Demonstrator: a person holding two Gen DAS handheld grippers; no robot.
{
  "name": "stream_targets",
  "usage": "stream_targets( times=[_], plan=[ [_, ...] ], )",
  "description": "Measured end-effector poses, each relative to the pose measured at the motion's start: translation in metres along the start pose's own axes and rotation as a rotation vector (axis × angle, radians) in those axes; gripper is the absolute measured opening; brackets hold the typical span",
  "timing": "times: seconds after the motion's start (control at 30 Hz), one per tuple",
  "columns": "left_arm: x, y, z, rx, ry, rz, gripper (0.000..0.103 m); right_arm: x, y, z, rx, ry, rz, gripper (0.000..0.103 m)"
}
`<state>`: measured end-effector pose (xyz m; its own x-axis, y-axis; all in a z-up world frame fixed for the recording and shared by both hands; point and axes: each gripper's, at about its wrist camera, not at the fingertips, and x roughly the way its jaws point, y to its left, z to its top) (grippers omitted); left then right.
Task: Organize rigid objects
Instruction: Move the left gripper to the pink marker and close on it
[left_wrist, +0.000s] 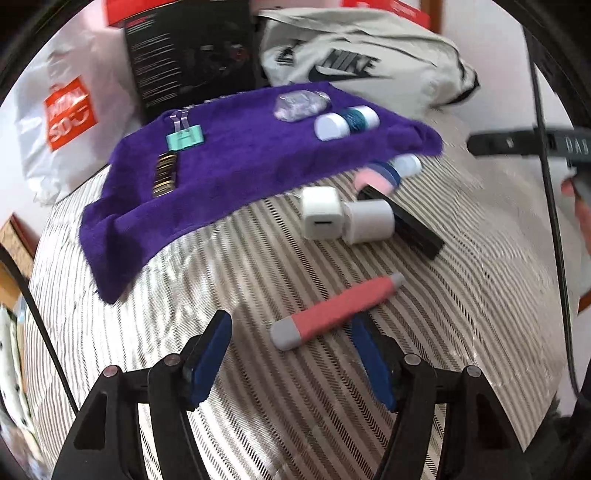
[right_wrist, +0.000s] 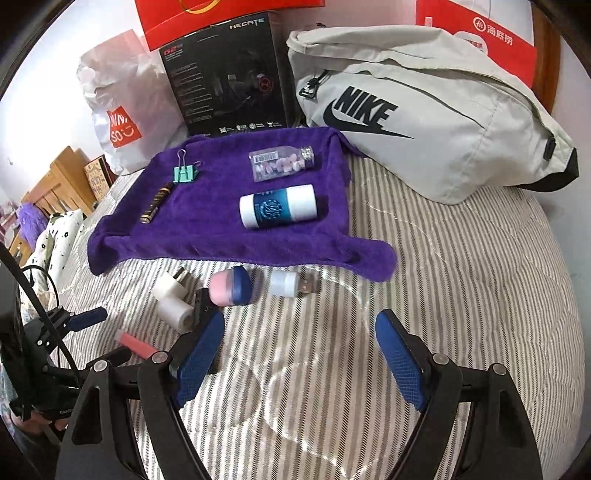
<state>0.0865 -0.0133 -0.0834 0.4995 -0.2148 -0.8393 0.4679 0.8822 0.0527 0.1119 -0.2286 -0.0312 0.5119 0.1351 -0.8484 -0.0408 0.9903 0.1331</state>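
My left gripper (left_wrist: 289, 326) is open, low over the striped bedcover. The grey end of a pink stick (left_wrist: 332, 314) lies on the cover between its fingertips, and the pads are clear of it. Just beyond lie a white charger plug (left_wrist: 321, 212), a black bar (left_wrist: 410, 229), a pink-and-blue capsule (left_wrist: 376, 177) and a small white USB piece (right_wrist: 290, 284). A purple towel (right_wrist: 221, 229) carries a teal binder clip (right_wrist: 184, 171), a battery (right_wrist: 157, 203), a pill bottle (right_wrist: 280, 162) and a white-and-teal tube (right_wrist: 277, 206). My right gripper (right_wrist: 301, 321) is open and empty, short of the capsule (right_wrist: 229, 286).
A grey Nike bag (right_wrist: 424, 122) lies behind the towel on the right. A black box (right_wrist: 225, 81) and a white shopping bag (right_wrist: 122, 110) stand at the back. A black cable (left_wrist: 550, 184) runs down the right of the left wrist view. Wooden furniture (right_wrist: 62, 177) is off the bed's left.
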Motion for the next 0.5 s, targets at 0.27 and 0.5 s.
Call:
stream_targets(
  times=[0.27,0.5],
  plan=[
    [0.004,-0.013,0.008,0.032,-0.019,-0.060,0.034,0.009,-0.012,-0.001,0.029,0.021,-0.018,0.083],
    [-0.005,0.012,-0.007,-0.062,-0.032,-0.014,0.023,0.018,-0.005,-0.001,0.002,0.043,-0.015,0.083]
  ],
)
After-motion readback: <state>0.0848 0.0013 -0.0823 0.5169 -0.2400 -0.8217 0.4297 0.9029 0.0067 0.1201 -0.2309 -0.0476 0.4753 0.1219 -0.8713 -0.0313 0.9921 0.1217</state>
